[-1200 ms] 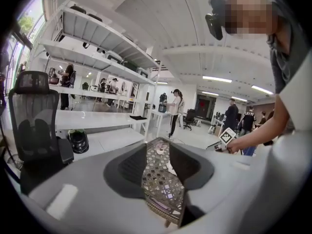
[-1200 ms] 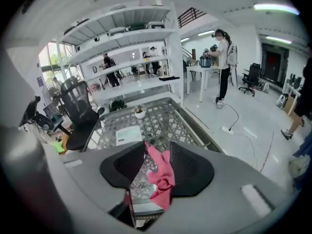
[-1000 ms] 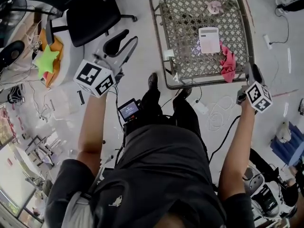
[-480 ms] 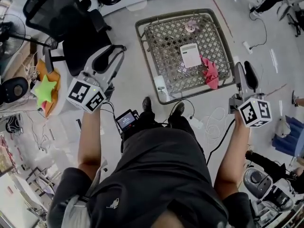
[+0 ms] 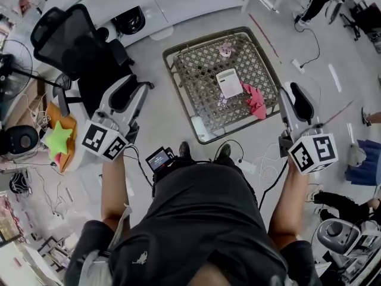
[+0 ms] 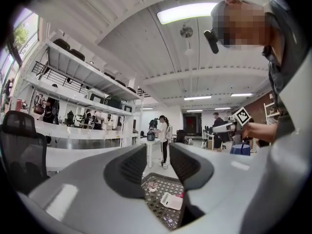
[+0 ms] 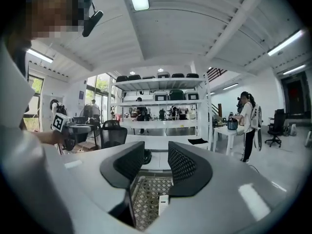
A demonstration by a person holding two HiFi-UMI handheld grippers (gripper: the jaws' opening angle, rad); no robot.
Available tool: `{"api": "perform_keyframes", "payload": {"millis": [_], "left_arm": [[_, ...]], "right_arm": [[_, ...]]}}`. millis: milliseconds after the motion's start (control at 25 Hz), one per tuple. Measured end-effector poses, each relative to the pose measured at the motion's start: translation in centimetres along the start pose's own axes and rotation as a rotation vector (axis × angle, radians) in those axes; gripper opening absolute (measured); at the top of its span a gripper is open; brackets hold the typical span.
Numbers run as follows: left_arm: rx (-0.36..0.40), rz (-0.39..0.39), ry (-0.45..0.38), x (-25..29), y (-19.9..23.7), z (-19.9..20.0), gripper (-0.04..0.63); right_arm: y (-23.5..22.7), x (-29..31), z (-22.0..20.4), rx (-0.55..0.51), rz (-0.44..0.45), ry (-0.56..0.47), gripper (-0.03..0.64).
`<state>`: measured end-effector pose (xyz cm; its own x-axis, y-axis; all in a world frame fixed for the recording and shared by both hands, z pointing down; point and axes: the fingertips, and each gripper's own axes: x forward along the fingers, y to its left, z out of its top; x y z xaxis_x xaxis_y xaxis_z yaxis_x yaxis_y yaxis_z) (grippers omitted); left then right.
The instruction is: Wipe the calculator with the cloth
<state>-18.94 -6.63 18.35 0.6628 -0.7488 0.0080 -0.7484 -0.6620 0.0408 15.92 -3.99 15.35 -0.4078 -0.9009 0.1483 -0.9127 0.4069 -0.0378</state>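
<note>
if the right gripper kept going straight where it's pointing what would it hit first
Nothing close. The right gripper, fingers apart and empty, points about level above the lattice table, so it would pass over it. The first thing in line looks like the white counter, though depth is hard to judge.

One calculator (image 5: 229,83), one cloth (image 5: 256,100) (pink)

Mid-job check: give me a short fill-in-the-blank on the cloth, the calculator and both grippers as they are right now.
The cloth is ____ in colour.
In the head view it lies to the ____ of the calculator on the lattice table.
The left gripper and the right gripper both have their jaws ____, with nothing held between them.
Missing words: pink; right; open.
</note>
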Motion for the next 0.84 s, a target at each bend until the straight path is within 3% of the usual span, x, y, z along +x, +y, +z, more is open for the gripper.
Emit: {"api": "perform_keyframes", "payload": {"millis": [240, 840], "left_arm": [[-0.005, -0.015, -0.009, -0.9, -0.5, 0.1, 0.178], [0.01, -0.042, -0.008, 0.7, -0.9, -1.0, 0.178]], "right_arm": [[1.2, -1.6, -0.5, -0.02, -0.018, 0.013, 0.144], [-0.6, -2.2, -2.8, -0.013, -0.082, 0.029, 0.144]]}}
